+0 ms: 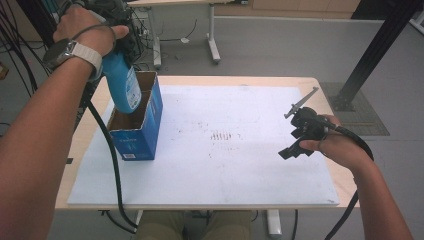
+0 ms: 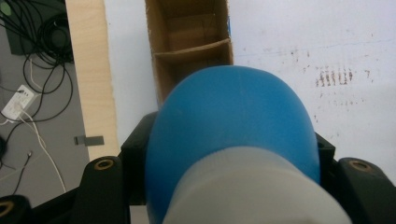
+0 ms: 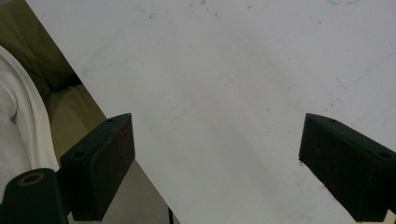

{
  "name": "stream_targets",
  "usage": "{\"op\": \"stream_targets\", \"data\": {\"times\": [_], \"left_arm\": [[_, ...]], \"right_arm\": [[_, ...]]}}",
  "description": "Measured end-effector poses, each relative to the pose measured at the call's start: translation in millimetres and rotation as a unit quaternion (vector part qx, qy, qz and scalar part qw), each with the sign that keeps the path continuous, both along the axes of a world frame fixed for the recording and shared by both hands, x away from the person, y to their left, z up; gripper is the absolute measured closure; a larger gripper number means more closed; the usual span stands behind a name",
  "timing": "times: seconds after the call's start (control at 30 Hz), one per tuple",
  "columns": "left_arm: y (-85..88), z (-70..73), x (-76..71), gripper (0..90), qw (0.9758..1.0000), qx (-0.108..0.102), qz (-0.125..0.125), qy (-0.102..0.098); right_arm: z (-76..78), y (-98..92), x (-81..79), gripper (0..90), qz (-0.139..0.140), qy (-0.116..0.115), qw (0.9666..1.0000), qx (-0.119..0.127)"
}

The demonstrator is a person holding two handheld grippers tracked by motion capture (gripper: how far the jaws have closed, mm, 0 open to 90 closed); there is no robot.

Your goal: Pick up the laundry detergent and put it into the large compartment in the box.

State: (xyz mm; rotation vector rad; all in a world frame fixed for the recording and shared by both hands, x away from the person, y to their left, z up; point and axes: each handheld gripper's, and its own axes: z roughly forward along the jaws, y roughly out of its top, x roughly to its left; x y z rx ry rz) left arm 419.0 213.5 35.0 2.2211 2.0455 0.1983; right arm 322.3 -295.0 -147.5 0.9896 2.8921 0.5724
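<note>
While the person's forearms enter from the near edge, the scene reads as follows, left to right.

Left hand point(image 1: 82, 30): raised above the counter's far-left corner, a watch with a pale strap on the wrist; it carries the left tool, whose cable hangs down past the counter edge.

Left tool point(image 2: 233, 154): jaws clamped on either side of the blue bottle, pointing downward toward the box; black jaw blocks show on both sides of the bottle in the left gripper view.

Blue bottle point(image 1: 122, 82): gripped by the left tool at its upper end, a pale cap or neck nearest the camera in the left gripper view; hangs tilted, its lower end inside the open top of the box. Whether it touches the box floor cannot be told.

Cardboard box point(image 1: 142, 131): blue outside, brown inside, open at the top, standing on the white sheet near the left edge; a cardboard divider point(image 2: 194, 48) splits the inside into compartments. The bottle sits over the nearer compartment in the high view.

White sheet point(image 1: 225, 165): covers most of the wooden counter point(image 1: 320, 87); faint dark scuff marks near its middle.

Right tool point(image 3: 217, 163): jaws wide apart, nothing between them, held low over the sheet's right side.

Right hand point(image 1: 340, 145): wrapped round the right tool near the counter's right edge, well apart from the box.
</note>
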Motion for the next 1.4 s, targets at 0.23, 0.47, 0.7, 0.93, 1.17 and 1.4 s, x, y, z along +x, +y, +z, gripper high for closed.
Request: {"op": "stream_targets", "data": {"times": [0.23, 0.47, 0.7, 0.93, 1.17, 1.4], "left_arm": [[1.4, -6.2, 2.2, 39.0, 1.0, 0.006, 0.005, -0.001], [3.3, -18.1, 5.8, 39.0, 1.0, 0.008, 0.001, 0.002], [5.4, -31.7, 8.7, 39.0, 1.0, 0.003, -0.002, 0.004], [6.9, -43.7, 11.8, 38.9, 1.0, 0.003, -0.002, 0.008], [6.2, -55.5, 13.4, 39.0, 0.9999, 0.011, -0.004, 0.007], [8.9, -70.2, 14.0, 38.9, 0.9999, 0.009, -0.005, 0.006]], "right_arm": [[-2.1, -0.2, 0.8, 10.5, 0.0, 0.002, 1.0, 0.001], [-3.6, 0.5, 1.4, 10.5, -0.002, 0.004, 1.0, 0.0], [-4.9, 0.6, 1.3, 10.6, -0.002, 0.005, 1.0, -0.001], [-5.7, -1.4, -0.2, 10.6, -0.006, 0.006, 1.0, 0.0], [-8.3, -2.0, -0.1, 10.6, -0.007, 0.008, 0.9999, -0.001], [-9.5, -2.4, 0.7, 11.3, -0.007, 0.011, 0.9999, 0.0]]}}
